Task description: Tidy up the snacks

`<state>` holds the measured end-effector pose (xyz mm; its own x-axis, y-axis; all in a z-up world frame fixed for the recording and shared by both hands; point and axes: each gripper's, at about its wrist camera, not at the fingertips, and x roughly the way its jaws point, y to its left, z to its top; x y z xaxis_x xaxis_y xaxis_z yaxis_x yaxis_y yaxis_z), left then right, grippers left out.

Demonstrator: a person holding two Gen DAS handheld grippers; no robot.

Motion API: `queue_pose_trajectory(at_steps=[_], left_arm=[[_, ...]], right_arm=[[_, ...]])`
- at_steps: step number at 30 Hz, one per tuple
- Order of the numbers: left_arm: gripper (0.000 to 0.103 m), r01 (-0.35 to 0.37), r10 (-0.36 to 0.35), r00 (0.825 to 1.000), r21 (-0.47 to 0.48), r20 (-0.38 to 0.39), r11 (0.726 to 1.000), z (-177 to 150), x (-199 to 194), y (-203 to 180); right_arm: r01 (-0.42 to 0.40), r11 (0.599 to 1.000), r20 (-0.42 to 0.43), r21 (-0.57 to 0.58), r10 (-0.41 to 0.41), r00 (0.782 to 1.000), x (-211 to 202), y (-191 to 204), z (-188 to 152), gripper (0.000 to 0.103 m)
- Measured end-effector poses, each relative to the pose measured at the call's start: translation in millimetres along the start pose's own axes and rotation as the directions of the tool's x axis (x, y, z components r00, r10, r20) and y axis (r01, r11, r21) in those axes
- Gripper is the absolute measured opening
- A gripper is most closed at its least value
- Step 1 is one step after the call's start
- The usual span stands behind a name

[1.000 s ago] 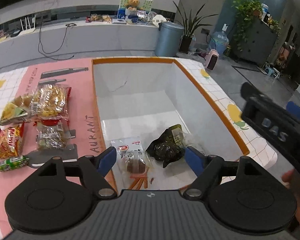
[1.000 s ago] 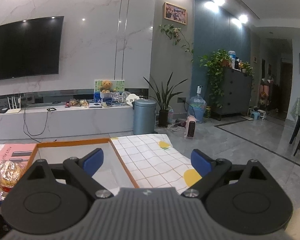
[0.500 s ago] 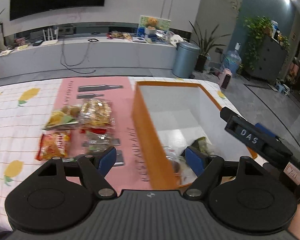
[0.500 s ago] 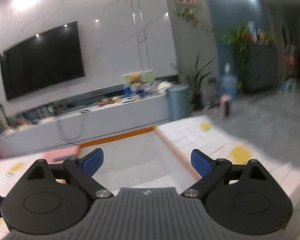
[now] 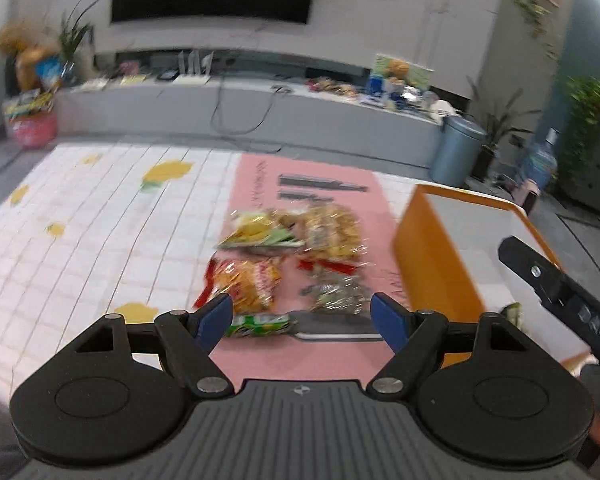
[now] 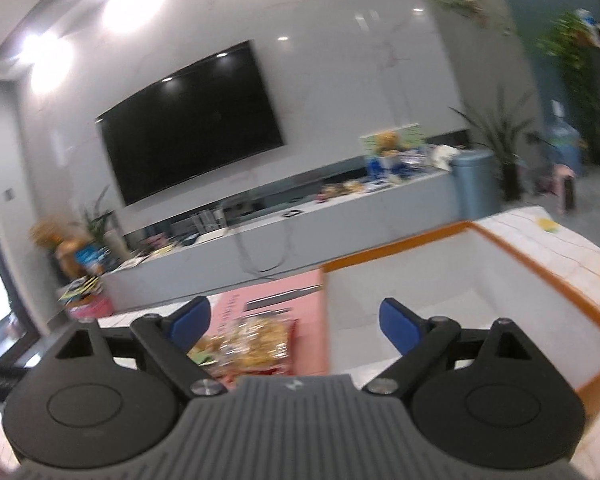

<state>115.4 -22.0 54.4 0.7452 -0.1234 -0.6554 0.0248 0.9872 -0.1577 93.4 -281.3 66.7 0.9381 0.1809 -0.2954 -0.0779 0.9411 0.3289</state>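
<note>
While the left gripper [image 5: 302, 316] hung released over the snack packets [image 5: 288, 256] heaped on the pink mat [image 5: 260, 184] left of the orange-rimmed box [image 5: 432, 264], those light, crinkly, slippery bags looked best pinched at a sealed edge, and the right gripper [image 6: 294, 320], empty, was closing slightly

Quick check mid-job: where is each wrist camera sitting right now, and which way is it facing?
Left wrist: on the left claw, tilted down at the snack packets on the pink mat; own open fingers show, plus the other claw at right.
Right wrist: on the right claw, nearly level, facing the TV wall over the orange-rimmed box; its jaws are closing on nothing.
Shared: packets, box, TV.
</note>
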Motion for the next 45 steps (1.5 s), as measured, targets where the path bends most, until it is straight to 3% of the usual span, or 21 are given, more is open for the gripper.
queue_pose_trajectory(at_steps=[2,8,14,21,23,26,29,31,33,35,42,45], left_arm=[[0.092,-0.011,0.010,1.000,-0.046,-0.021,0.999,-2,7,15],[0.092,-0.051,0.051,0.999,-0.080,-0.002,0.995,-12,18,51],[0.092,-0.069,0.067,0.998,-0.155,-0.020,0.985,-20,29,87],[0.092,-0.100,0.096,0.995,-0.128,-0.033,0.987,-20,35,104],[0.092,-0.100,0.094,0.994,-0.160,-0.049,0.982,-18,39,108],[0.092,-0.092,0.078,0.993,-0.174,-0.087,0.980,-18,46,114],[0.092,-0.074,0.062,0.995,-0.162,-0.076,0.984,-21,44,116],[0.092,-0.048,0.039,0.998,-0.176,-0.058,0.983,-21,41,118],[0.092,-0.027,0.018,0.999,-0.191,-0.048,0.981,-20,39,119],[0.092,-0.017,0.009,0.999,-0.203,-0.043,0.979,-18,38,120],[0.092,0.000,-0.009,0.999,-0.261,-0.032,0.965,-16,37,127],[0.092,0.001,-0.011,0.999,-0.281,-0.036,0.960,-17,38,130]], right_arm=[[-0.021,1.000,-0.003,-0.013,0.021,1.000,5,12,-8,0.077],[-0.053,0.992,-0.062,-0.114,0.046,0.997,18,43,-33,0.069],[-0.088,0.980,-0.171,-0.179,0.057,0.984,48,57,-58,0.067],[-0.117,0.950,-0.260,-0.290,0.040,0.965,79,74,-100,0.069],[-0.149,0.922,-0.269,-0.358,0.051,0.962,83,82,-108,0.076],[-0.204,0.849,-0.271,-0.487,0.075,0.960,89,102,-121,0.087],[-0.273,0.790,-0.296,-0.549,0.122,0.947,100,113,-128,0.090],[-0.277,0.769,-0.317,-0.576,0.102,0.943,116,118,-132,0.095],[-0.274,0.775,-0.331,-0.570,0.089,0.939,132,119,-135,0.095],[-0.311,0.786,-0.352,-0.534,0.128,0.927,143,118,-134,0.095],[-0.388,0.773,-0.417,-0.502,0.176,0.892,157,126,-139,0.094],[-0.342,0.788,-0.391,-0.512,0.140,0.910,158,126,-139,0.073]])
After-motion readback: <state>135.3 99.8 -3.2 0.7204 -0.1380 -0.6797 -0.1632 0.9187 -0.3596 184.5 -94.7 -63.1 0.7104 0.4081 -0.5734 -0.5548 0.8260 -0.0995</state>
